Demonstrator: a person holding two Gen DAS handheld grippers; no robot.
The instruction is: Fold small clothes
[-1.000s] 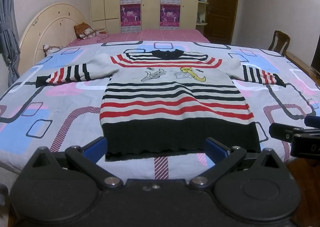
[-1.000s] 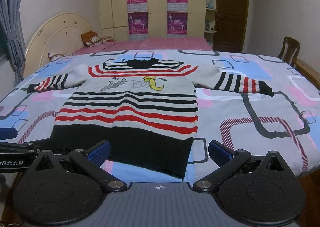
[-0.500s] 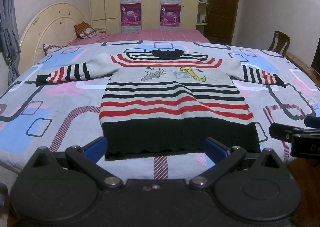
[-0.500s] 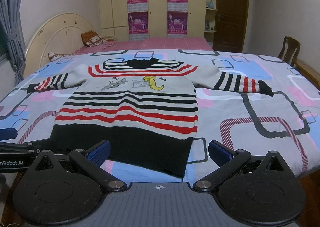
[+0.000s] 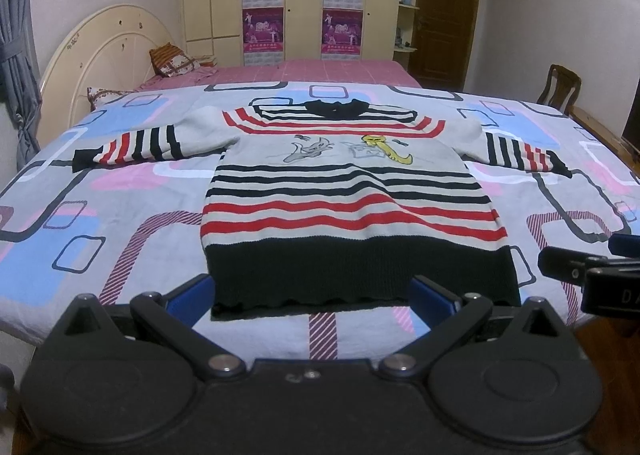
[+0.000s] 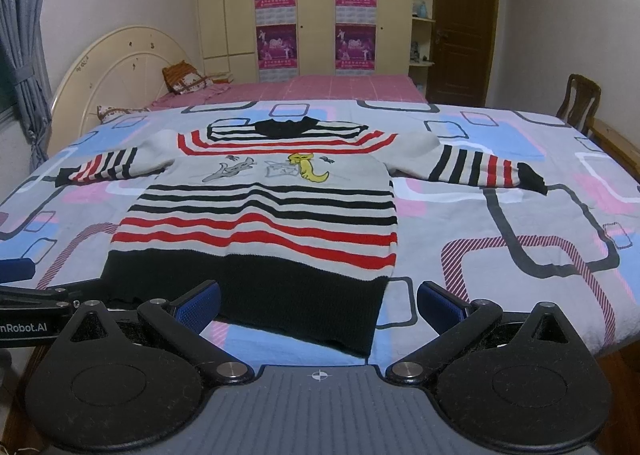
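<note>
Hovering wide open, left claw [image 5: 312,297] and right claw [image 6: 318,303] seemingly clear the sweater [image 5: 344,195].

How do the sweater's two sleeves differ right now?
In the right wrist view, the left sleeve shows its red stripes blurred and its cuff small; the right sleeve looks larger, with crisp stripes and a bigger black cuff drooping lower. Both lie spread flat on the bed, unfolded.

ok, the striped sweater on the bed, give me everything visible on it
The sweater is a small knit pullover, grey with red and black stripes, a wide black ribbed hem, black collar and cuffs, and a grey and a yellow cartoon figure on the chest. It lies flat, front up, on the patterned bedsheet, sleeves spread out sideways, hem toward the cameras. Nothing grips it: the left hand-held gripper and right hand-held gripper are open.
</note>
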